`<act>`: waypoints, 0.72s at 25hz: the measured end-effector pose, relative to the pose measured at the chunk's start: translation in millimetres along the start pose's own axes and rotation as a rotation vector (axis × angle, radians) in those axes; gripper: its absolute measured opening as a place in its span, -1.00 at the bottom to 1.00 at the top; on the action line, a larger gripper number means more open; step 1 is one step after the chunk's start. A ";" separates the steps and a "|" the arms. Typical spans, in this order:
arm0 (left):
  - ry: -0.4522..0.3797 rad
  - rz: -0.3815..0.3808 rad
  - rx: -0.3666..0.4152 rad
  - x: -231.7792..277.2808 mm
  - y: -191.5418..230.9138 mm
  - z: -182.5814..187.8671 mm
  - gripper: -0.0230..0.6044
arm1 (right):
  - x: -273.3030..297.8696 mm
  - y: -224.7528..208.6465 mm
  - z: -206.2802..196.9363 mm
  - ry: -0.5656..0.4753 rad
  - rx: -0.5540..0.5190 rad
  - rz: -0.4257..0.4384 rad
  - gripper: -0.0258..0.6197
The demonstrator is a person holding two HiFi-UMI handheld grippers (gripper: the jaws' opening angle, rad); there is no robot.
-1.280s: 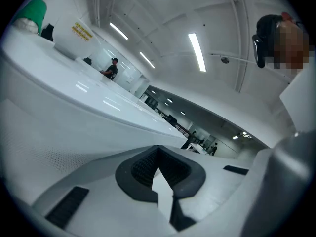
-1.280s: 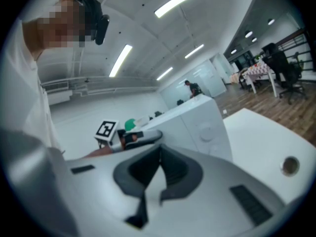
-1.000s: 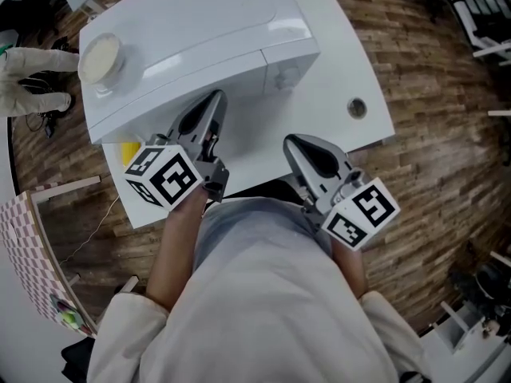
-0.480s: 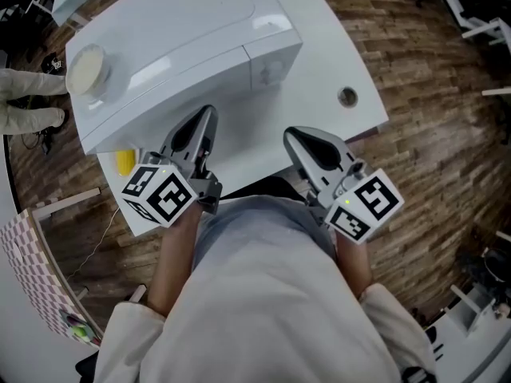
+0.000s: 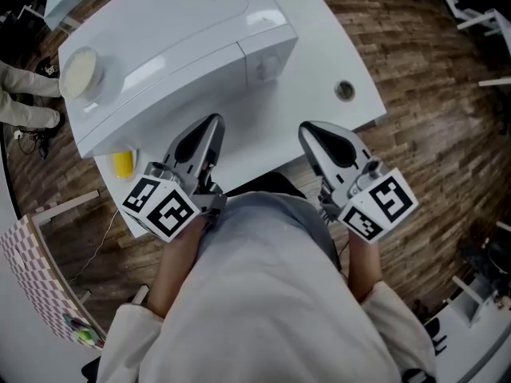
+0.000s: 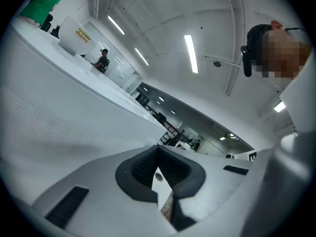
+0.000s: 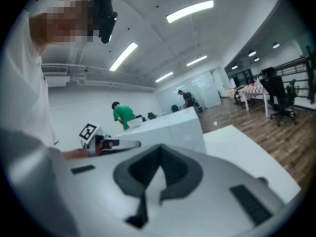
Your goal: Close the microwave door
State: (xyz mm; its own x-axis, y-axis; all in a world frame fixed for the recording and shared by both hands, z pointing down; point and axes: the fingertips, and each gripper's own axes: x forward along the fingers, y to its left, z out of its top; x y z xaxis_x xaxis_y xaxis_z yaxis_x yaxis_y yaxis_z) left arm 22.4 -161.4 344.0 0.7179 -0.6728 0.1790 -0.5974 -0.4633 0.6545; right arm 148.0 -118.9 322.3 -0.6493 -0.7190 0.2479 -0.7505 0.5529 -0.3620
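The white microwave [image 5: 160,30] stands on the white table [image 5: 319,46], its front toward me. Its door [image 5: 168,86] lies flush with the control panel [image 5: 267,58]. My left gripper [image 5: 209,124] is held low in front of the door, a short way off it, shut and empty. The right gripper [image 5: 311,132] hangs over the table's near edge, right of the door, also shut on nothing. In the left gripper view the microwave's wall [image 6: 59,117] fills the left side beyond the left gripper [image 6: 158,177]. The right gripper view shows the microwave [image 7: 173,130] past the right gripper [image 7: 152,184].
A round white tub [image 5: 80,72] sits on the microwave's top at the left. A yellow object [image 5: 122,163] lies on the table beside the microwave. A cable hole [image 5: 344,91] is at the table's right. A person's shoes [image 5: 28,114] show at far left, over wooden floor [image 5: 431,94].
Both grippers have drawn back a little from the microwave toward my body, and the right one has shifted to the right. The microwave door looks the same.
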 end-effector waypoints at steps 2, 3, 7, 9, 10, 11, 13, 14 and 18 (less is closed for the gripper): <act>0.000 -0.014 -0.004 -2.6 -5.4 0.8 -0.88 | -3.0 -2.7 2.1 0.000 -0.007 -0.017 -0.85; 0.002 -0.019 -0.004 -3.8 -8.0 1.0 -0.88 | -4.4 -4.3 3.2 0.000 -0.011 -0.029 -0.85; 0.010 -0.033 -0.004 -8.2 -13.8 -0.2 -0.88 | -5.2 -4.7 4.5 0.008 -0.023 -0.038 -0.85; 0.016 -0.034 -0.006 -9.5 -14.6 -2.0 -0.88 | -4.6 -2.9 4.6 0.009 -0.025 -0.033 -0.85; 0.019 -0.035 -0.007 -9.7 -14.9 -3.0 -0.88 | -4.4 -2.2 4.7 0.009 -0.024 -0.031 -0.85; 0.021 -0.036 -0.009 -9.7 -15.3 -3.7 -0.88 | -4.2 -1.6 4.6 0.008 -0.023 -0.029 -0.85; 0.024 -0.039 -0.012 -9.5 -16.1 -4.2 -0.88 | -3.3 -0.4 4.5 0.008 -0.020 -0.025 -0.85; 0.024 -0.039 -0.011 -9.1 -16.3 -4.2 -0.88 | -2.8 -0.2 4.4 0.009 -0.019 -0.023 -0.85; 0.027 -0.034 -0.004 -6.2 -15.5 -4.6 -0.88 | -1.9 -1.5 3.8 0.009 -0.015 -0.017 -0.85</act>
State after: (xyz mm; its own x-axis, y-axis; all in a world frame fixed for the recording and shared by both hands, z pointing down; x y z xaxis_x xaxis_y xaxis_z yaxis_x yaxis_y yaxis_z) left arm 28.9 -147.4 336.1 0.7472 -0.6408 0.1765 -0.5713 -0.4835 0.6631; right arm 150.8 -120.0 319.0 -0.6376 -0.7244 0.2621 -0.7631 0.5473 -0.3438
